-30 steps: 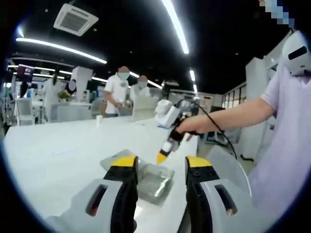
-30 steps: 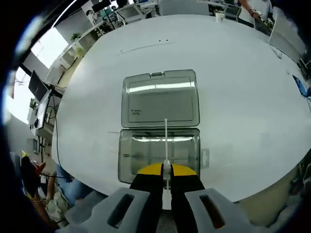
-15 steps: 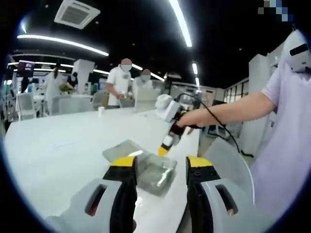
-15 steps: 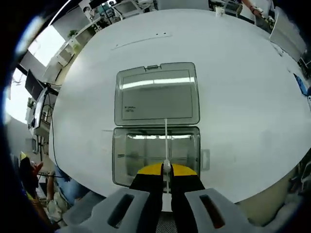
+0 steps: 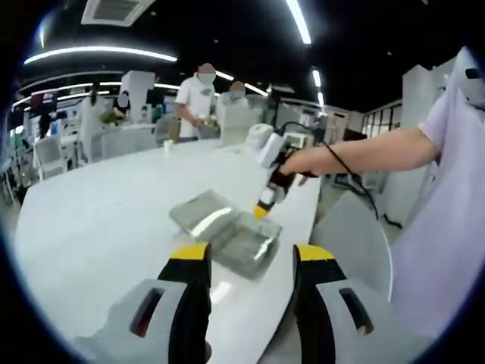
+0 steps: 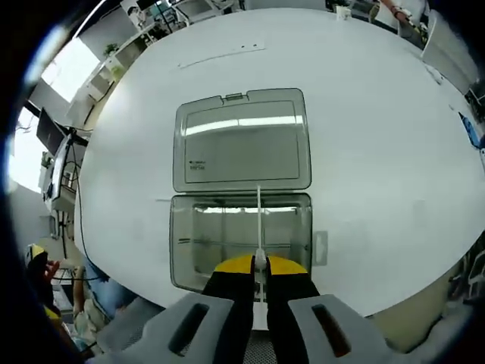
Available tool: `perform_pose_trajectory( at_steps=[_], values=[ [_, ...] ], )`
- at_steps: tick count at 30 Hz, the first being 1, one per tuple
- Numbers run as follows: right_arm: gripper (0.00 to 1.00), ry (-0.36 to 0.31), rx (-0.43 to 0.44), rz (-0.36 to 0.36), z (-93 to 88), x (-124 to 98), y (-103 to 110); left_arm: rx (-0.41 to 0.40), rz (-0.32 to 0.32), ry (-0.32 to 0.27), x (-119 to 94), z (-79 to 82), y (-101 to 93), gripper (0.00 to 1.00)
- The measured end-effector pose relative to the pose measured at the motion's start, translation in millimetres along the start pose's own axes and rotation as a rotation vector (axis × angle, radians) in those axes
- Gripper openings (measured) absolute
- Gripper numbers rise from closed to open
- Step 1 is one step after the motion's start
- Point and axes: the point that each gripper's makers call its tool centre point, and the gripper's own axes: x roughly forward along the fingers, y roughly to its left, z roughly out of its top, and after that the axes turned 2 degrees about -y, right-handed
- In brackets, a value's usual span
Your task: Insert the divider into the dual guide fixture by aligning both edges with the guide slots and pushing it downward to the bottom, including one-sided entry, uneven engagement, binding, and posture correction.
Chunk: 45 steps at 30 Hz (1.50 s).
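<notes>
Right gripper view: the right gripper point(image 6: 258, 274) pinches the thin white divider point(image 6: 258, 224) edge-on, hanging above the clear box point(image 6: 240, 239) whose lid point(image 6: 242, 140) lies flat open on the white table point(image 6: 379, 136). The risk: a slight tilt puts one edge into its slot first, and pushing then would bind it. The left gripper point(image 5: 248, 262) hovers apart, jaws wide, nothing held, so the box could slide.
</notes>
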Motion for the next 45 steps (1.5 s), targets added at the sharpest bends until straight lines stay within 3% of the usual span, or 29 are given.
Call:
perform_pose_trajectory(
  at_steps=[45],
  values=[
    [0.00,0.041,0.025,-0.019,-4.5,16.1,1.1,0.000,-0.011,-0.025,-1.6,4.8,0.7,0.40]
  ],
)
